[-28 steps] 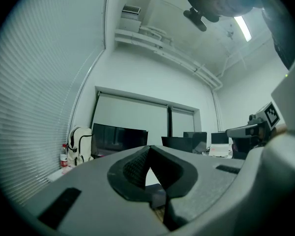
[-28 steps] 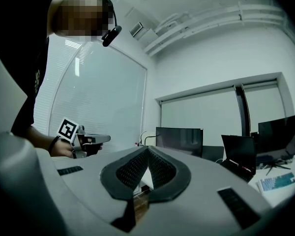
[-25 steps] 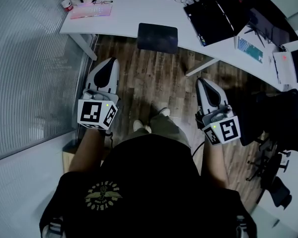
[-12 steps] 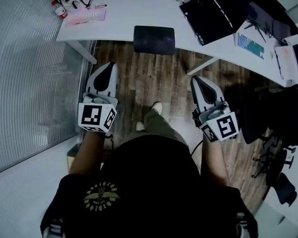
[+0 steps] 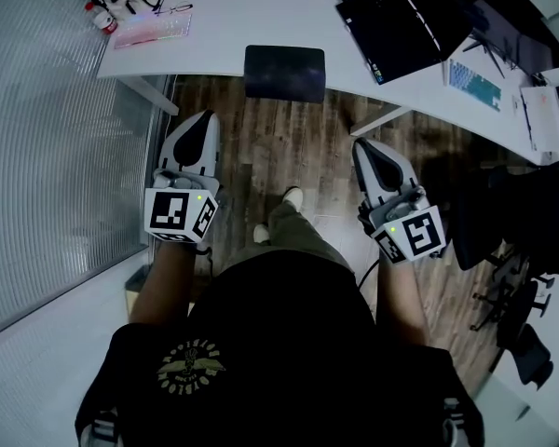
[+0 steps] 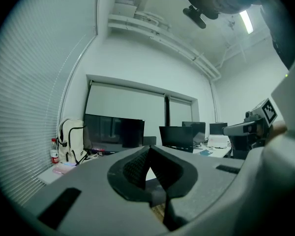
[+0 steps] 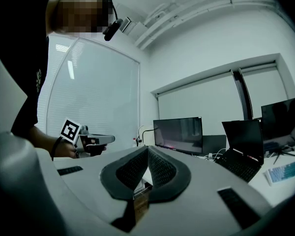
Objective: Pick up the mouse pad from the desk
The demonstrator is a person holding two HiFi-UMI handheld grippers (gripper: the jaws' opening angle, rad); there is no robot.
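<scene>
Wood planks make up the floor (image 5: 293, 147) under the person, with a ribbed glass wall (image 5: 56, 138) along its left side. A white, curved surface (image 5: 219, 35) spans the top of the head view. On its right part lies an open black laptop (image 5: 401, 31), and a teal keyboard (image 5: 472, 84) sits towards the right end. The dark mouse pad (image 5: 284, 71) lies at the near edge of the surface, about midway between the two grippers' lines, and seems to jut a little past that edge. It is well apart from both grippers, and nothing touches it. A pale keyboard (image 5: 151, 31) lies at the surface's left end, with a light backpack (image 6: 71, 141) and a dark monitor (image 6: 113, 131) behind it in the left gripper view. The left gripper (image 5: 197, 121) is held level over the floor, short of the near edge; its jaws are pressed together with nothing between them. The right gripper (image 5: 365, 147) is level beside it, and its jaws too meet tip to tip, empty.
</scene>
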